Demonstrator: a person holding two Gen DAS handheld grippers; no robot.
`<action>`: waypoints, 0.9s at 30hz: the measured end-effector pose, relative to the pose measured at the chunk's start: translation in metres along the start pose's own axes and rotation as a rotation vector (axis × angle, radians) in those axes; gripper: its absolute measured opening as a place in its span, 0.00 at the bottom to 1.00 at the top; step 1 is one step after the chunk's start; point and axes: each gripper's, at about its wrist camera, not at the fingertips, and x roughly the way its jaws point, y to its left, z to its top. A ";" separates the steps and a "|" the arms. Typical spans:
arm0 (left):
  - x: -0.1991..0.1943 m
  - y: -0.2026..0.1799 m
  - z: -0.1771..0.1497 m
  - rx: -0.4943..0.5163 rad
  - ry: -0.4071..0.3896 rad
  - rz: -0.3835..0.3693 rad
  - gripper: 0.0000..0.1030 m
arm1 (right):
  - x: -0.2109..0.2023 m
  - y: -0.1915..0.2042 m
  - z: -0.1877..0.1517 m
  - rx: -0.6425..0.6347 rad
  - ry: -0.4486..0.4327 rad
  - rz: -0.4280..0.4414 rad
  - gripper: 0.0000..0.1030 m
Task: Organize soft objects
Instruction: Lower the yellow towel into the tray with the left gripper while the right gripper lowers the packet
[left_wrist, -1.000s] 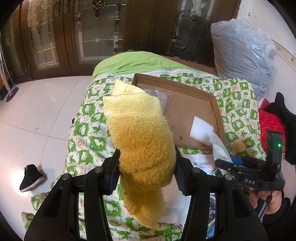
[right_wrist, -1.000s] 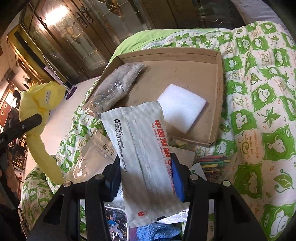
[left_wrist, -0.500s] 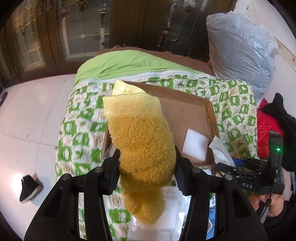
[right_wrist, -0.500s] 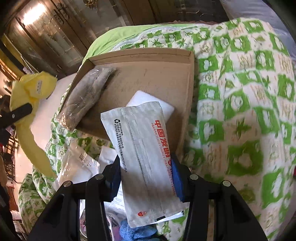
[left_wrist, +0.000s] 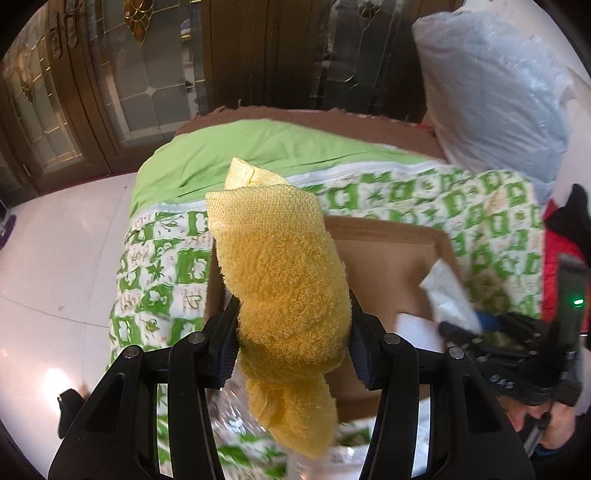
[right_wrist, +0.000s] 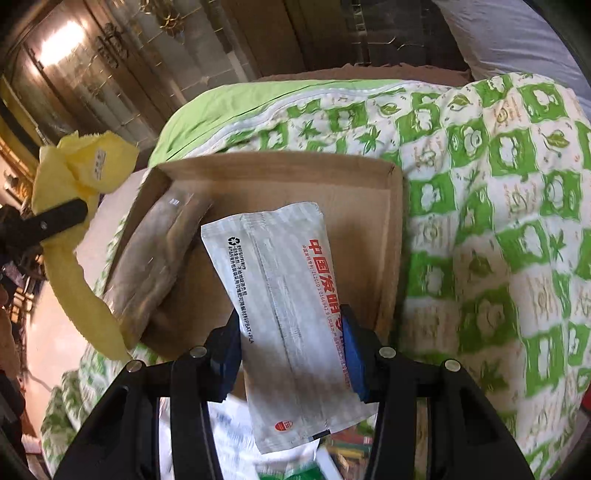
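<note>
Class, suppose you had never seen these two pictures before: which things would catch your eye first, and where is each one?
First, the yellow towel, bunched between the left gripper's fingers and hanging over the near edge of the cardboard tray. Next, the white packet with red print, clamped in the right gripper over the same tray. Under it all lies the green-and-white quilt, which fills the right of the right wrist view.

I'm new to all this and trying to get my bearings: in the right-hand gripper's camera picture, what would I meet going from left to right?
Yellow towel → clear-wrapped grey bundle in the cardboard tray → white packet with red print, clamped in the right gripper → green-and-white patterned quilt.
</note>
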 end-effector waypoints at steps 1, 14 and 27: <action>0.008 0.003 0.000 -0.006 0.013 0.000 0.49 | 0.003 0.001 0.003 -0.009 -0.007 -0.011 0.47; 0.064 0.006 -0.019 0.041 0.080 0.074 0.49 | 0.040 0.011 0.022 -0.086 -0.012 -0.074 0.47; 0.032 0.000 -0.021 0.053 -0.006 0.072 0.70 | 0.040 0.002 0.013 -0.052 -0.089 -0.061 0.74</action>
